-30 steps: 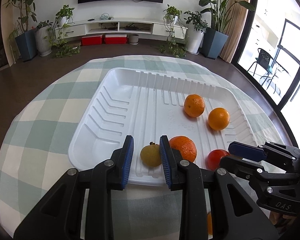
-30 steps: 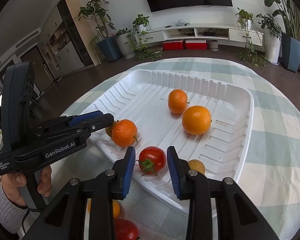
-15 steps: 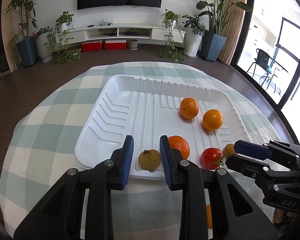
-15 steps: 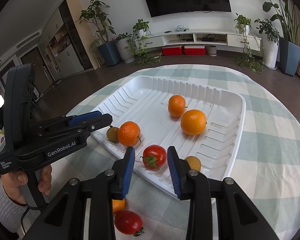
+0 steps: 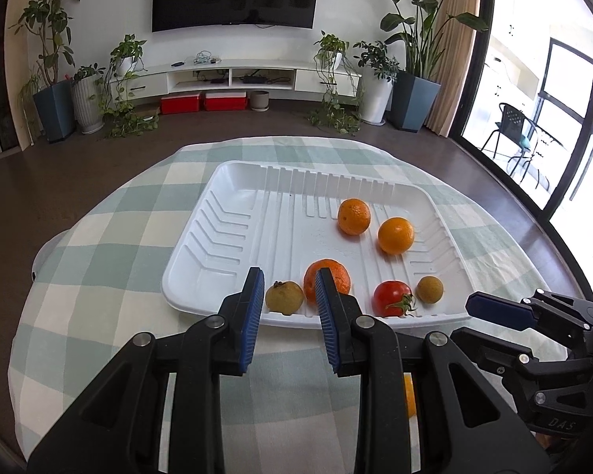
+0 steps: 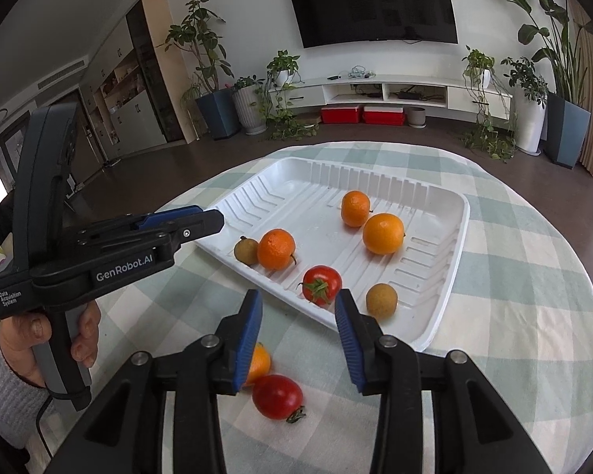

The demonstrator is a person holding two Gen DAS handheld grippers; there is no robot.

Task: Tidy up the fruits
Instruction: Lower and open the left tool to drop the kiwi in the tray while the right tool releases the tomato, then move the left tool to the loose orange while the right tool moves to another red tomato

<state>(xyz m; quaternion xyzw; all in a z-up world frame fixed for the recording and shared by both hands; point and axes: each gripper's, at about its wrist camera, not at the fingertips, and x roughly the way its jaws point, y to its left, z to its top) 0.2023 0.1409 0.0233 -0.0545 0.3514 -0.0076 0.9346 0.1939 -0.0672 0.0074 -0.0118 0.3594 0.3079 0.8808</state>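
Checked cloth covers the round table (image 6: 514, 276); six fruits sit in the white tray (image 6: 452, 260). Both the left gripper (image 5: 288, 308) and right gripper (image 6: 298, 318) hang open and empty. Next, I'd guess, comes the loose tomato (image 6: 277, 396) beside a small orange (image 6: 259, 361) near the tray's edge.

Both grippers hover side by side, empty: left gripper (image 5: 290, 318) and right gripper (image 6: 298, 333) fingers spread apart.
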